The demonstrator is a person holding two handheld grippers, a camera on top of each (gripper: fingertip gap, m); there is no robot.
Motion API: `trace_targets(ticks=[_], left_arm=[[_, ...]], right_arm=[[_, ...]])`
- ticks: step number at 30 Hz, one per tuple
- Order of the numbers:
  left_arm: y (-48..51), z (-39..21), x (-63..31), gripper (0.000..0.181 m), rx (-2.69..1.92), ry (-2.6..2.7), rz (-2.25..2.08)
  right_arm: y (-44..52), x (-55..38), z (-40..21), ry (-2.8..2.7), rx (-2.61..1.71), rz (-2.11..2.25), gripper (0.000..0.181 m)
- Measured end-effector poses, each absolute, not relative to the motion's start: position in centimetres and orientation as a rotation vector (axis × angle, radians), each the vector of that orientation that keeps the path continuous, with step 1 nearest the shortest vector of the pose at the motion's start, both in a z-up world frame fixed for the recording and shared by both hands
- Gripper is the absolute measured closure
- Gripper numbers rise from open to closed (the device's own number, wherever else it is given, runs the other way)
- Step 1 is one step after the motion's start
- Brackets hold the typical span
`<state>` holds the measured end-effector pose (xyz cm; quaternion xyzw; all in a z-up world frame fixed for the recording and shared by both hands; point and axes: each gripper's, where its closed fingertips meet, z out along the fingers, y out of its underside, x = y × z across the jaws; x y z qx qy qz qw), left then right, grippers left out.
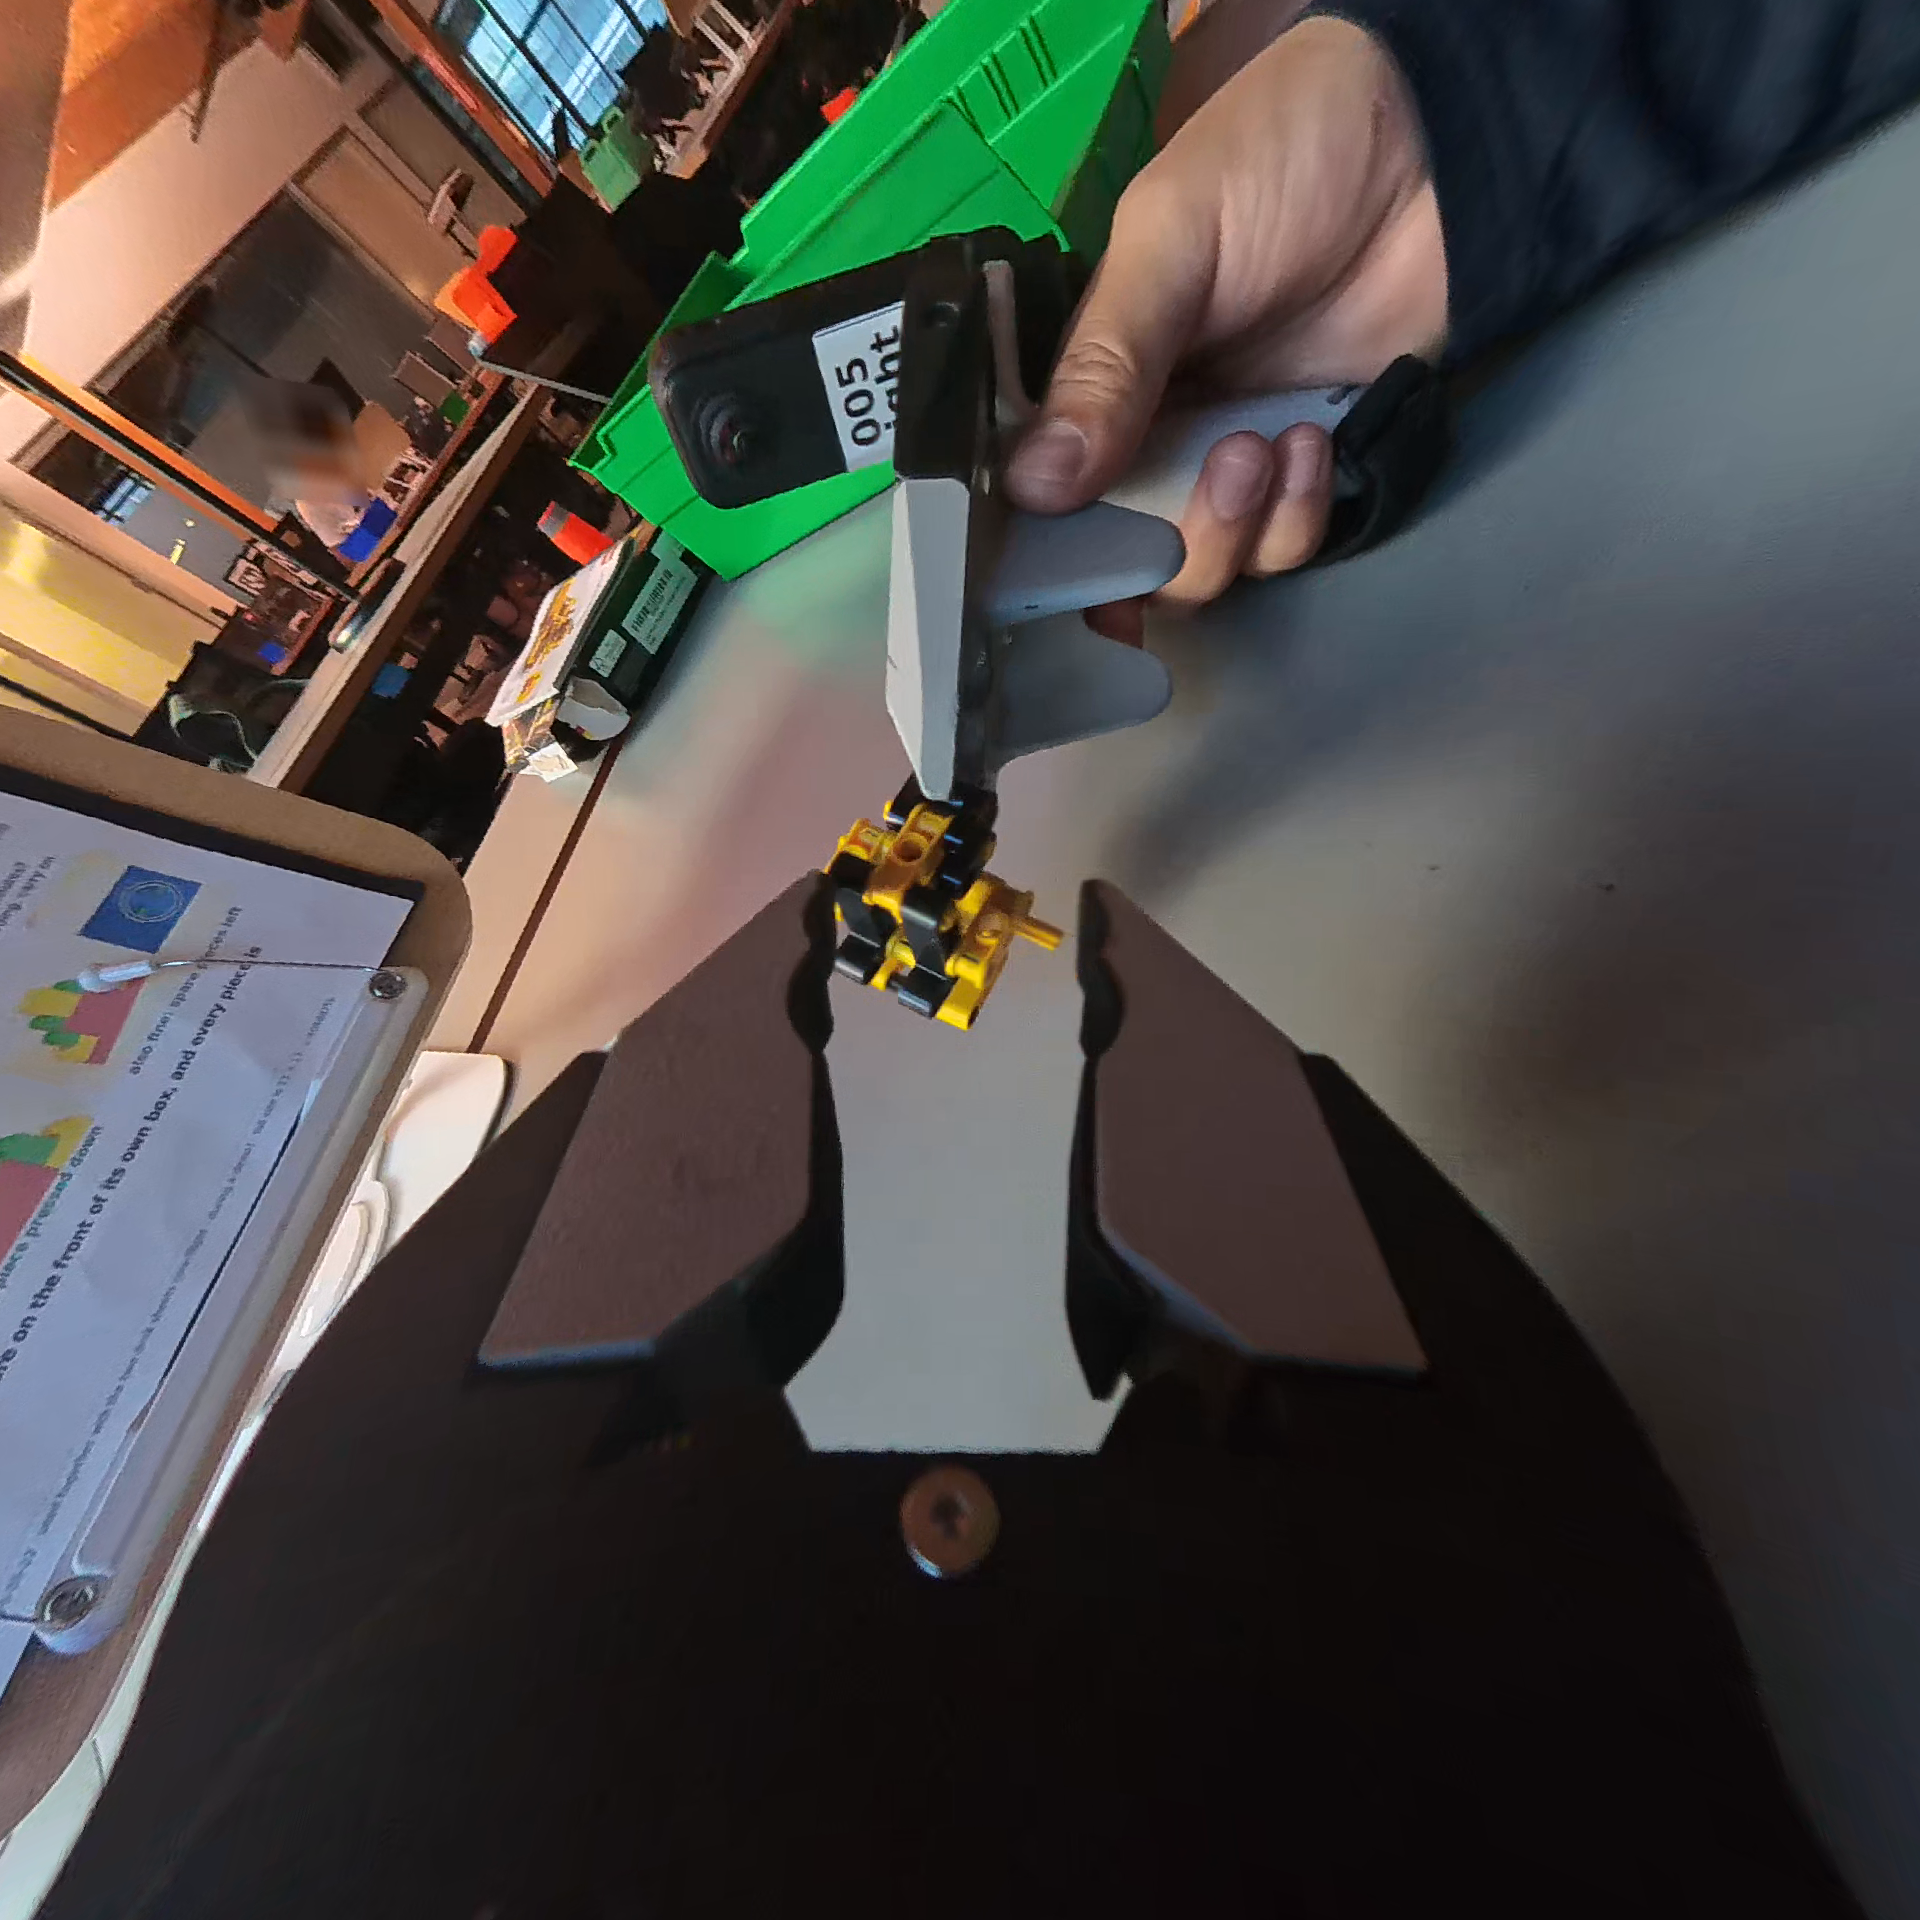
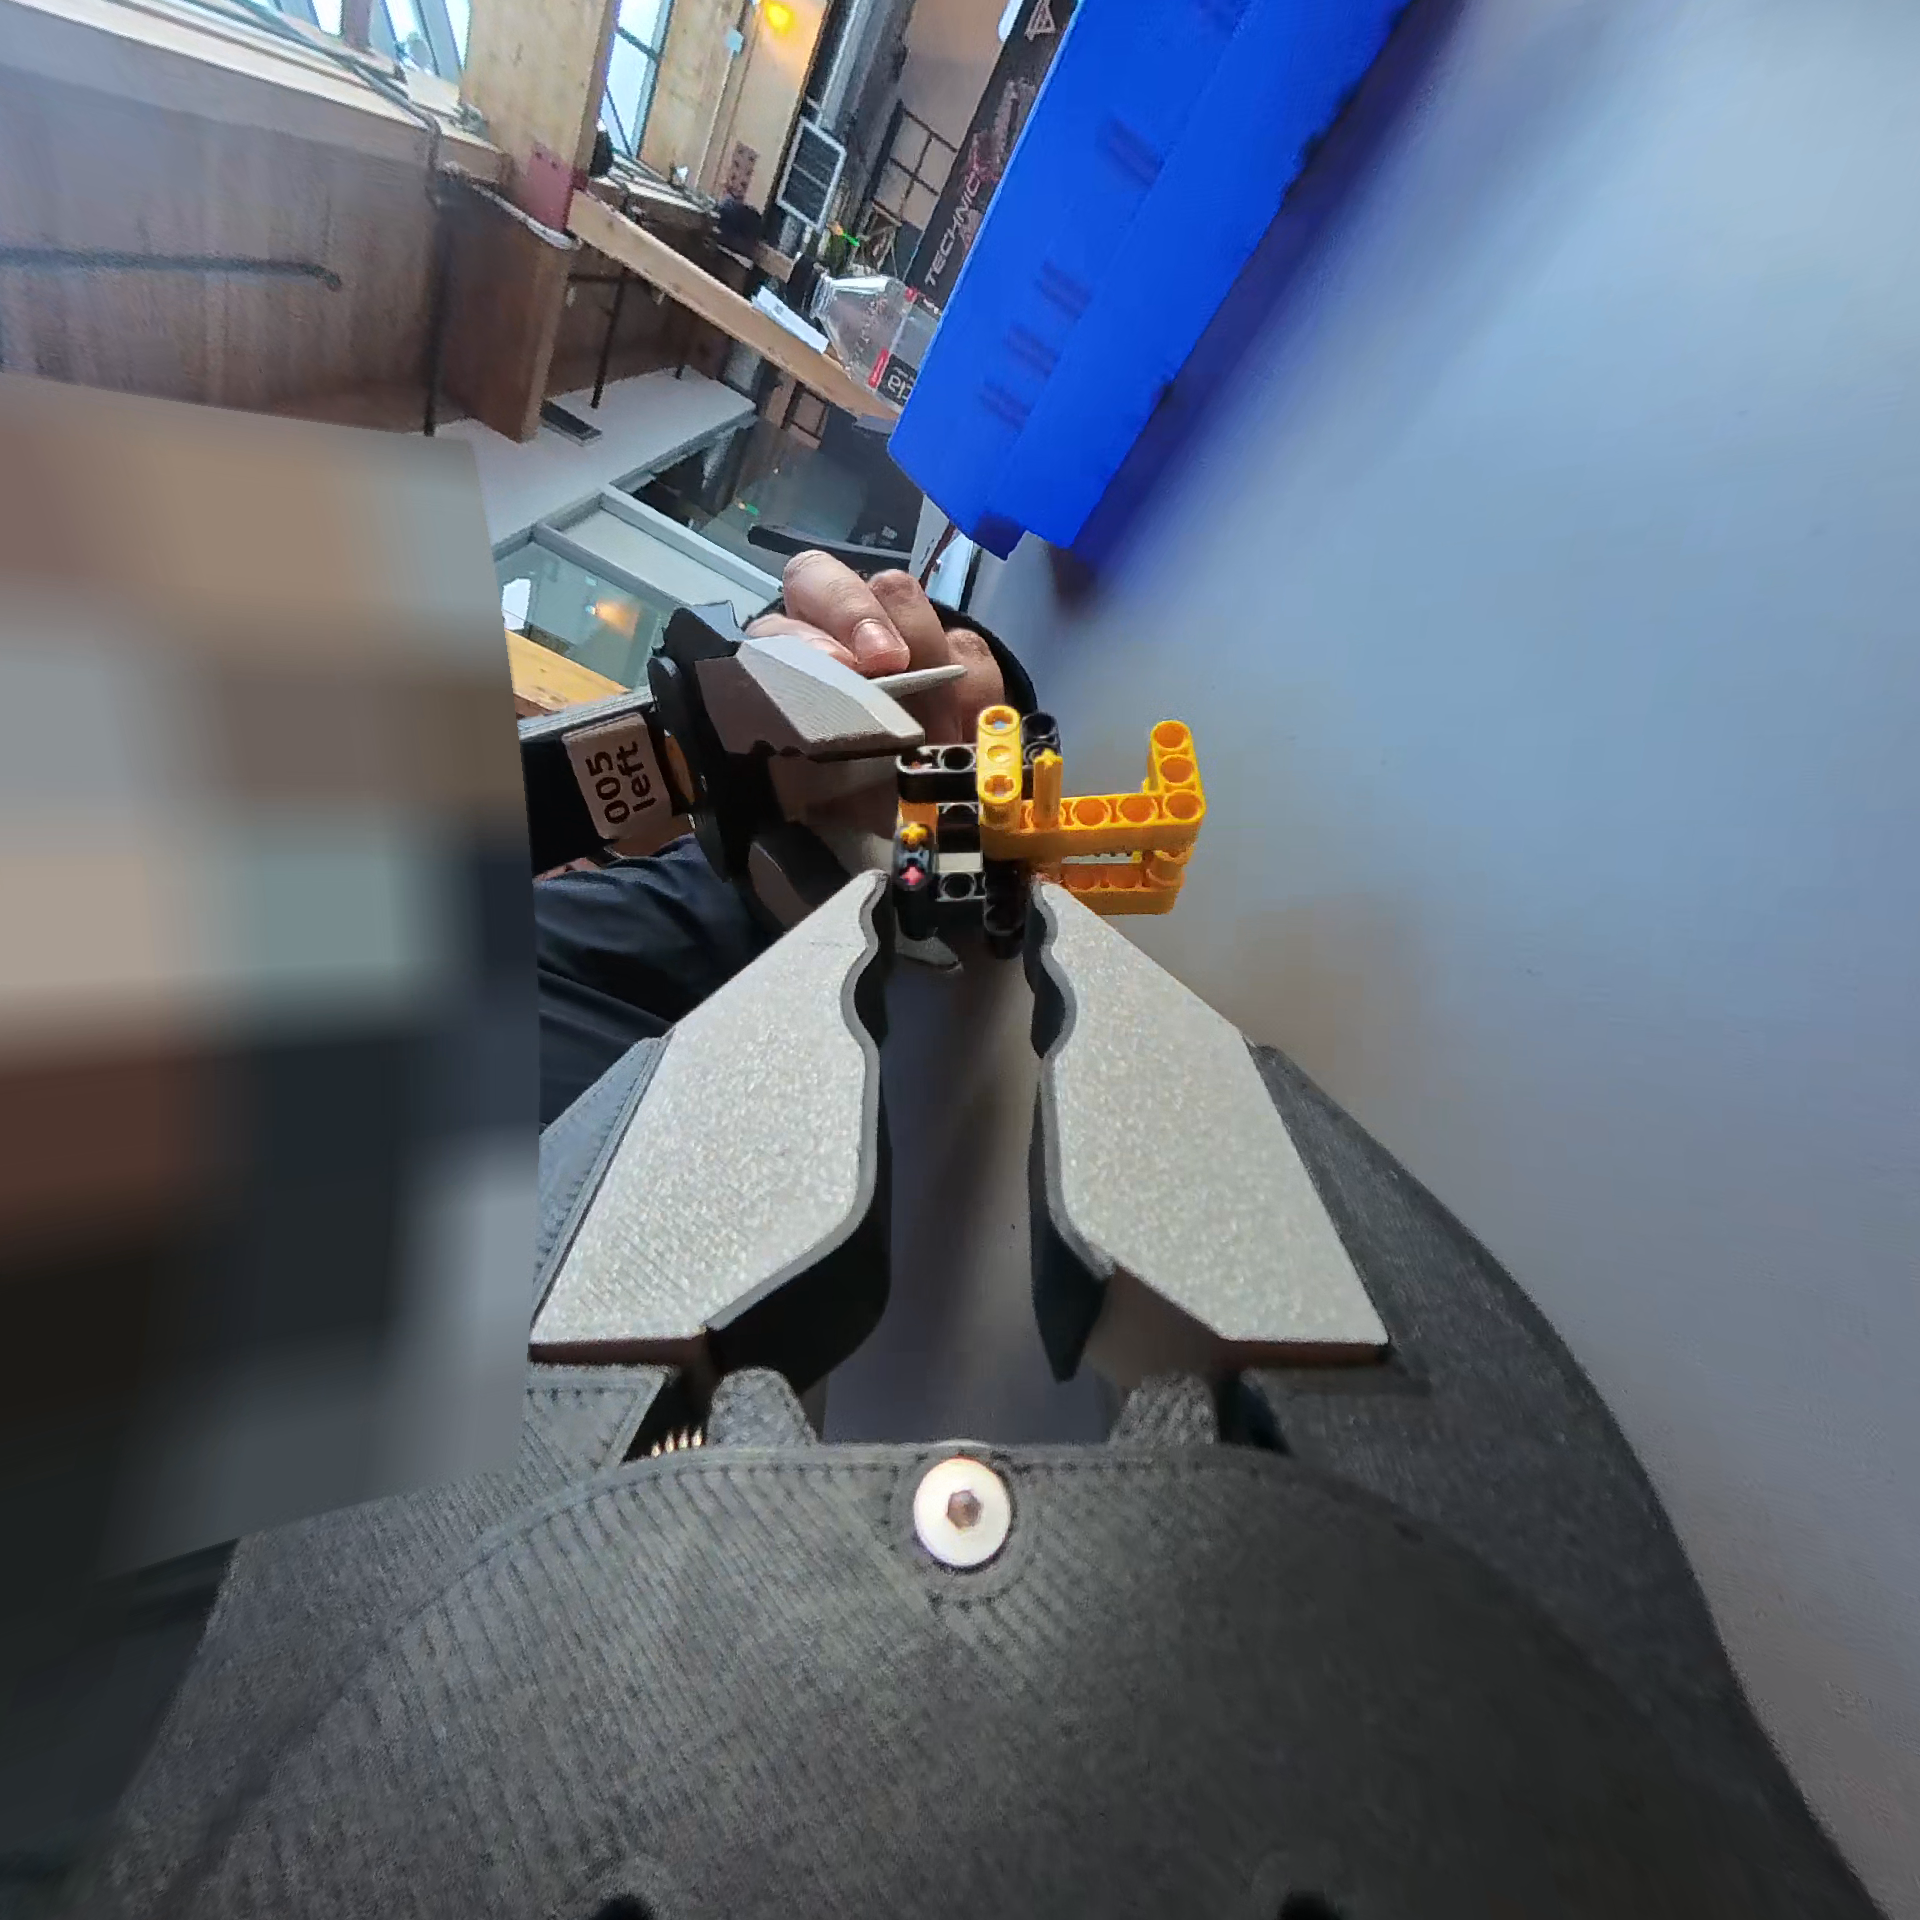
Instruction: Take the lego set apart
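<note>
Holding the model (image 2: 1039, 821) clear of the table (image 1: 1558, 935), the right gripper (image 2: 956, 914) is clamped on its black end. The yellow beams run toward 3 o'clock in the right view. The left gripper (image 1: 951, 914) gapes around the model at 12 o'clock, one finger (image 1: 810, 935) seemingly touching. Which joint gives first is hard to tell.
</note>
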<state>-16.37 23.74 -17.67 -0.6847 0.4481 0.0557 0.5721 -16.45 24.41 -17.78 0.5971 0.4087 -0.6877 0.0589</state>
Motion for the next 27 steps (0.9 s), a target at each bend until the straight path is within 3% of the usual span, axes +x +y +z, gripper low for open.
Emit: trace_targets(ticks=[1,4,10,17,24,27], left_arm=[[23.8,-17.8,-16.4,0.137,-1.610,1.054,0.137],[23.7,-17.0,-16.8,0.150,-1.574,1.045,0.191],[23.1,-18.4,-16.3,0.126,-1.591,1.151,0.175],[22.1,-17.6,-15.9,0.157,-1.446,1.225,0.267],[22.2,-18.6,-15.7,0.157,-1.497,1.244,0.235],[22.1,-19.0,-15.7,0.157,-1.502,1.264,0.225]], right_arm=[[24.2,-16.4,-17.9,1.257,1.805,-2.070,0.160],[23.5,-16.3,-18.0,1.346,1.799,-2.043,0.160],[22.8,-16.0,-18.2,1.401,1.760,-2.002,0.160],[22.0,-15.9,-17.6,1.572,1.739,-2.015,0.160],[22.5,-15.8,-18.7,1.635,1.820,-1.942,0.159],[23.6,-15.4,-17.9,1.834,1.871,-1.954,0.168]])
